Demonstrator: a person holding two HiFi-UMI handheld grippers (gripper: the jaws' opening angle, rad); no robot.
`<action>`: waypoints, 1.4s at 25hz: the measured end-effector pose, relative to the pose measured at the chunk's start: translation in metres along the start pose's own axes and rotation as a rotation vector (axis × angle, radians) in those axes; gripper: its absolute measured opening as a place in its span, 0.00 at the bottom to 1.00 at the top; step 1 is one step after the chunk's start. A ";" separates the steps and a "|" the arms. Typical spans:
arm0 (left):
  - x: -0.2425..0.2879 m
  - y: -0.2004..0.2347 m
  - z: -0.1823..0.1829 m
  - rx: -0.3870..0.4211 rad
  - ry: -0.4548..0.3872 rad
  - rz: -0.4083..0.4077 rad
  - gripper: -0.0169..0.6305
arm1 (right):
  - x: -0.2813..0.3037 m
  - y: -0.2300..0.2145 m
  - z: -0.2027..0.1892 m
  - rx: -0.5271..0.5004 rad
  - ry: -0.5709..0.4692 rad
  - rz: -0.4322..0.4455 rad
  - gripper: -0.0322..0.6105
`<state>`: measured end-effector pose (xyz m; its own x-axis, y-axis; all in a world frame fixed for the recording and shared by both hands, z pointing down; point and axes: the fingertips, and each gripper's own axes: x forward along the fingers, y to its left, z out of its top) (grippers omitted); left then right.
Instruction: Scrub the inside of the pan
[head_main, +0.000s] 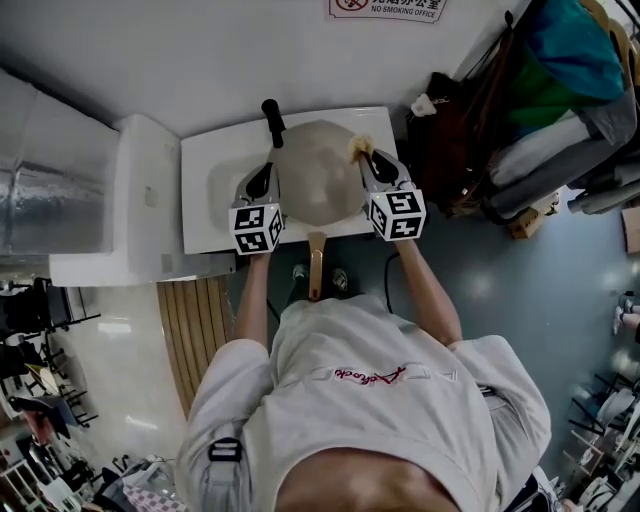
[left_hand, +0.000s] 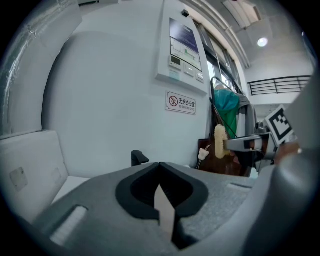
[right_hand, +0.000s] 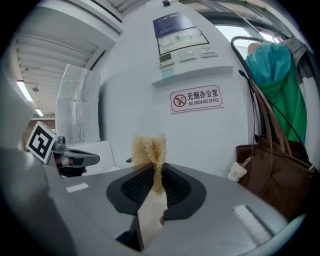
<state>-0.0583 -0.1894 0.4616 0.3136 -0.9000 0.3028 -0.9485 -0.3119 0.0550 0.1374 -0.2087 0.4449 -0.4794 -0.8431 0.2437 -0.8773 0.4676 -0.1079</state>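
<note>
A round grey pan (head_main: 318, 185) lies on the white table (head_main: 205, 215), its wooden handle (head_main: 316, 265) pointing back toward me. My left gripper (head_main: 266, 172) is at the pan's left rim, shut, with nothing between its jaws; in the left gripper view the left gripper (left_hand: 161, 175) shows its jaws meeting. My right gripper (head_main: 367, 157) is over the pan's far right rim, shut on a yellowish fibrous scrubber (head_main: 357, 147). In the right gripper view the scrubber (right_hand: 148, 149) sticks up from the right gripper (right_hand: 156, 169). The scrubber (left_hand: 220, 141) also shows in the left gripper view.
A black handle-like piece (head_main: 272, 122) stands at the pan's far rim. A white box (head_main: 135, 195) adjoins the table's left end, with a silver duct (head_main: 40, 170) beyond. A brown bag (head_main: 450, 140) and hung clothes crowd the right. The wall is close behind.
</note>
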 end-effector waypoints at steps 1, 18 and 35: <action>0.001 0.004 -0.002 -0.004 0.004 0.003 0.03 | 0.003 0.001 -0.001 0.000 0.004 0.001 0.15; 0.035 0.054 -0.044 -0.062 0.091 -0.008 0.03 | 0.066 0.018 -0.036 0.002 0.115 0.006 0.15; 0.048 0.067 -0.103 -0.135 0.196 -0.031 0.03 | 0.080 0.031 -0.099 0.031 0.242 0.007 0.15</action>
<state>-0.1114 -0.2215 0.5779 0.3406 -0.8100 0.4774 -0.9400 -0.2835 0.1898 0.0746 -0.2354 0.5564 -0.4695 -0.7499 0.4660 -0.8759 0.4620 -0.1392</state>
